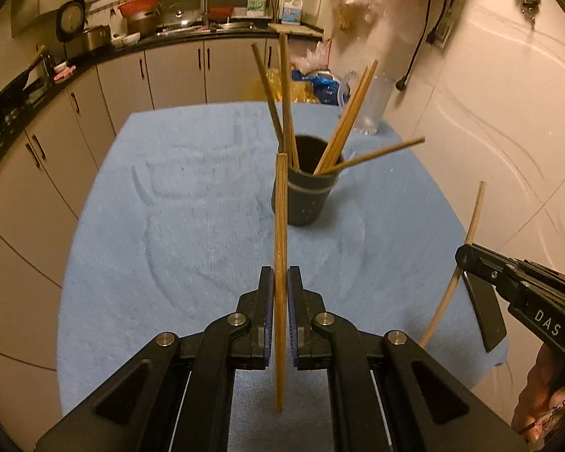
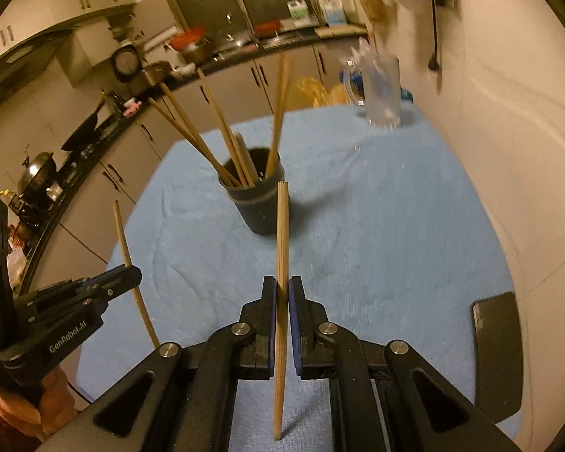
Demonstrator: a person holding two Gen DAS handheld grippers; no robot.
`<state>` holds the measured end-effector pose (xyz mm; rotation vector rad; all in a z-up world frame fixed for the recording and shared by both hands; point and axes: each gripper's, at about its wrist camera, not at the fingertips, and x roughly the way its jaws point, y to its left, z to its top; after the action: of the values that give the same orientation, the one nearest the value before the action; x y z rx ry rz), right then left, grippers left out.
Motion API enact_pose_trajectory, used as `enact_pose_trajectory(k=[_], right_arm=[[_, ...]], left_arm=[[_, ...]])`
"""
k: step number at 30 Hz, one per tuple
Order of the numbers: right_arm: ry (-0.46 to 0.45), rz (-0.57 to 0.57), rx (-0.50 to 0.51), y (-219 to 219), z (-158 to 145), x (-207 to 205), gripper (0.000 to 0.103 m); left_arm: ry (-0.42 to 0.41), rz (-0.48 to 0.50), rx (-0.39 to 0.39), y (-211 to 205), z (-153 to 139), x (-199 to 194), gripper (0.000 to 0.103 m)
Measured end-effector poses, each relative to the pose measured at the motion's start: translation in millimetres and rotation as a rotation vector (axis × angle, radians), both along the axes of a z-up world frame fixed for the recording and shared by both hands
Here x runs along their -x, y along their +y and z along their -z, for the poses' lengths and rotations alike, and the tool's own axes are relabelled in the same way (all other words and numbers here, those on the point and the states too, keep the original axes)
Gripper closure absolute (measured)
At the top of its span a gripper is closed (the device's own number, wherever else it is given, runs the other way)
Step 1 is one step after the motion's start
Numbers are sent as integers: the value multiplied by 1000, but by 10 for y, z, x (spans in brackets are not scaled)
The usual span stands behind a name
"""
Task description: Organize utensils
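I have one chopstick (image 1: 280, 263) pinched in my left claw (image 1: 280, 293) and another chopstick (image 2: 281, 282) in my right claw (image 2: 281, 301), both clear of the bench (image 1: 169, 226). The cup (image 1: 307, 196) stands ahead, already holding several. Next I judge each stick needs tipping end-down over its mouth.

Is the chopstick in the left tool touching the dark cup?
Apart. The right wrist view shows the left tool holding its chopstick well to the side of the dark cup, blue cloth between.
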<state>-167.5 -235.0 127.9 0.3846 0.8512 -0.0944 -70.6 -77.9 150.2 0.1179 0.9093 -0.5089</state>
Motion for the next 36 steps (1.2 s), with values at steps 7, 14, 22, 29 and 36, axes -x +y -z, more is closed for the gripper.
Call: enact_pose_trajectory(k=[7,14,22,29,36], right_arm=[[-52,18,8,-68,-184,159,96],[-93,29,24,-110,-337,208,96],[-118,43,25,-180,-436,226,96],[-131,65,23,-272,-495,259,96],[-137,101,6,-403,-532,288,96]], left_arm=[[-40,9,10,-52,-106,61,97],[-69,26,10,-123,-208,95,97],[-94,35,20,-164,-304,109,97],[-105,42,27,-215,-371,99,97],[-115,55,31,-286,-449,83,97]])
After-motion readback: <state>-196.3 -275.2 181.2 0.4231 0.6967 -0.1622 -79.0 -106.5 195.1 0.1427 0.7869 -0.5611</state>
